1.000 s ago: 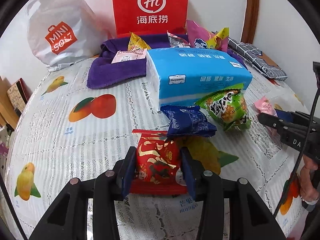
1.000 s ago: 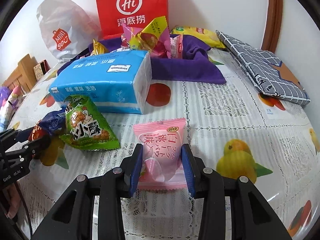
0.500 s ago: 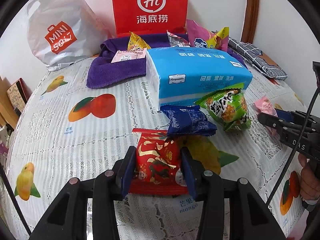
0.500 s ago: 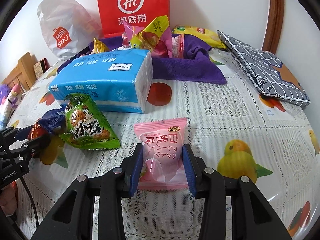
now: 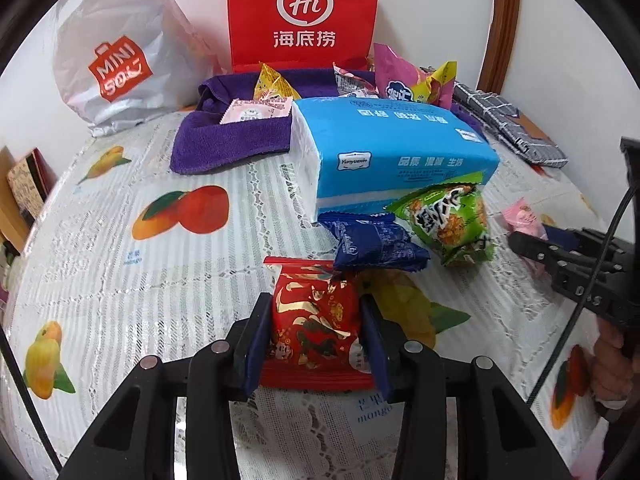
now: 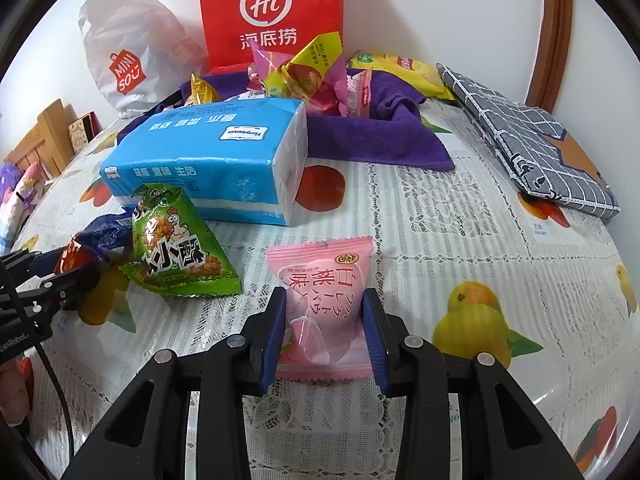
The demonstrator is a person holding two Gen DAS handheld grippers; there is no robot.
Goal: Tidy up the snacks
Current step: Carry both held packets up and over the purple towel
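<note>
- The left hand-held gripper [image 5: 316, 336] has its two blue pads against the sides of a red snack packet [image 5: 314, 328], which lies flat on the worktop [image 5: 120, 280]; its jaws have just been closing on the packet.
- The right hand-held gripper [image 6: 324, 328] likewise clasps a pink snack packet [image 6: 322, 300] by its sides, jaws just closing, the packet still lying on the cloth.
- Just beyond the red packet a dark blue snack packet [image 5: 376, 244] overlaps its top corner, and a green snack packet [image 5: 448, 220] leans against a blue tissue pack [image 5: 392, 160].
- Further back, a purple towel [image 5: 224, 144] carries a heap of wrapped snacks, with a red paper bag [image 5: 304, 16] and a white plastic bag [image 5: 116, 68] against the wall. A folded checked cloth [image 6: 532, 148] lies at the right.
- Judging by this, both packets are being grasped at once and neither is lifted yet.
- The purple towel looks like the gathering place, though that is a guess.
- The next move calls for a firm pinch without crushing the puffed wrappers, then lifting each clear.
- The left lift should draw the red packet out from under the blue one's corner, and both must pass over or around the tissue pack.
</note>
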